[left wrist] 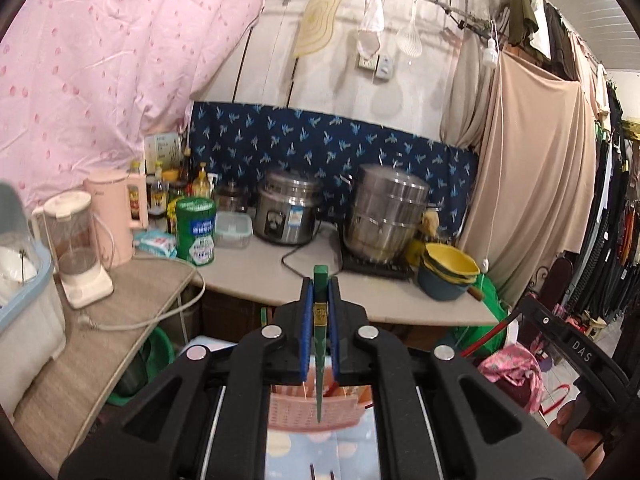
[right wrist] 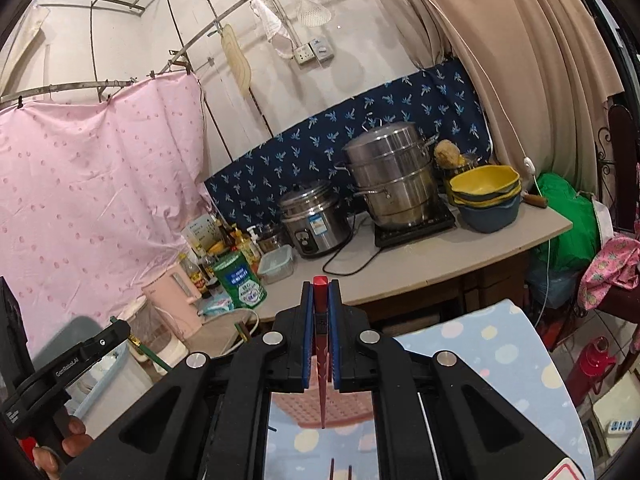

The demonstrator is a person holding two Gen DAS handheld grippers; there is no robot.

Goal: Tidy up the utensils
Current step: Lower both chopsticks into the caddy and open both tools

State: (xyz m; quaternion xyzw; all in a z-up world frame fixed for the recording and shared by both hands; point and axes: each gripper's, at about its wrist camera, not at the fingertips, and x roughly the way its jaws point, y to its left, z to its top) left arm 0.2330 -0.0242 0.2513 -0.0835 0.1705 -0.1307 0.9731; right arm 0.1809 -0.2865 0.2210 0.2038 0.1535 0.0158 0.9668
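A slender green tapered chopstick (left wrist: pixel 320 344) is clamped upright between the blue pads of the left gripper (left wrist: pixel 320 292), its square top projecting above them. A matching red tapered chopstick (right wrist: pixel 321 344) is pinched likewise by the right gripper (right wrist: pixel 321 292). Both pointed tips are seen hanging over a pink perforated plastic basket (left wrist: pixel 312 412).

Your left gripper's (left wrist: pixel 320 292) pads hide the green chopstick's (left wrist: pixel 320 364) middle, the pink basket (left wrist: pixel 312 408) shows only between gripper arms, and the two dark sticks (right wrist: pixel 340 472) at the right view's bottom edge are cut off.
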